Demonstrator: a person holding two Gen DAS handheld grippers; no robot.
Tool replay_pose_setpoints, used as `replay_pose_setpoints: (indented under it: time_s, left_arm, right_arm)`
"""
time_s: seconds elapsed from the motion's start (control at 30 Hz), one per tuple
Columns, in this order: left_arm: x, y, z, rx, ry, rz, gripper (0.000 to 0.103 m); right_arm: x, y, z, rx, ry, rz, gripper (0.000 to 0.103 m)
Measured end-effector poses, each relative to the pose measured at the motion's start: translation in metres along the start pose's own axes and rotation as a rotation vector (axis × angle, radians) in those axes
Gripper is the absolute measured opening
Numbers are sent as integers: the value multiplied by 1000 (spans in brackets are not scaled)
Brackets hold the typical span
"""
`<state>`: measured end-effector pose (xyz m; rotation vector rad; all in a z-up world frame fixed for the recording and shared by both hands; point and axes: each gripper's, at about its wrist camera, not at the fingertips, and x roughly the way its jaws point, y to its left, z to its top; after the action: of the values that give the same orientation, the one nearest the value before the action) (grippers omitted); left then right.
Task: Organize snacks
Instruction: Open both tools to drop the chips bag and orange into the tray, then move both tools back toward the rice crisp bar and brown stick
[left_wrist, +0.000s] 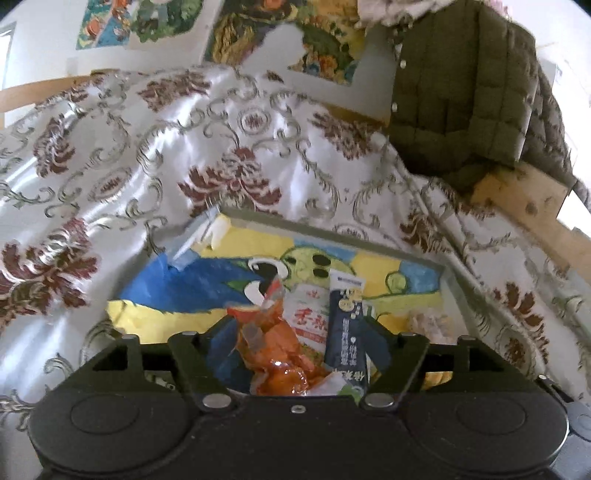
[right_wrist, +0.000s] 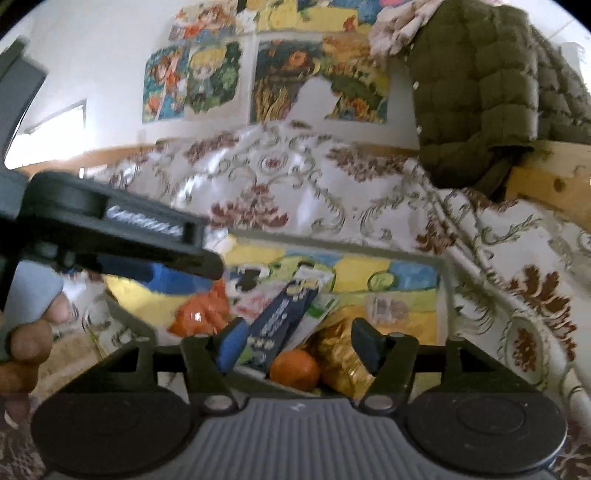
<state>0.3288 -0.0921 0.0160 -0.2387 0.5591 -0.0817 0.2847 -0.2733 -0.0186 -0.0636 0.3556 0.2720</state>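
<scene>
A shallow box (left_wrist: 332, 227) with a painted bird picture inside holds the snacks; it also shows in the right wrist view (right_wrist: 441, 280). In the left wrist view an orange packet (left_wrist: 275, 350), a white and red packet (left_wrist: 308, 314) and a dark blue packet (left_wrist: 345, 325) lie between my open left gripper (left_wrist: 297, 343) fingers. In the right wrist view the dark blue packet (right_wrist: 280, 325), a tangerine (right_wrist: 294, 369) and a gold wrapped snack (right_wrist: 341, 354) lie between my open right gripper (right_wrist: 297, 349) fingers. The left gripper's body (right_wrist: 110, 236) reaches over the box from the left.
The box rests on a white satin cloth with maroon flowers (left_wrist: 184, 147). A green quilted jacket (left_wrist: 469, 85) hangs over a wooden rail (left_wrist: 528, 206) at the right. Cartoon posters (right_wrist: 221, 81) hang on the wall behind.
</scene>
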Motion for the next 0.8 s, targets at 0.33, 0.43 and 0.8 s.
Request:
replay_pose_setpoints:
  time_s: [0.33,0.43,0.8]
  left_arm:
    - [-71,8,2,22,-155,53,101]
    - [-99,10,-4,6,-193,76,102]
    - [-190,18,-39,66,-284,166,102]
  right_arm:
    - [-49,-22,27,175,-110,-4,92]
    - [-66,-25,31,239,-143,3,98]
    - [-126,-2,34,244,-217,37,103]
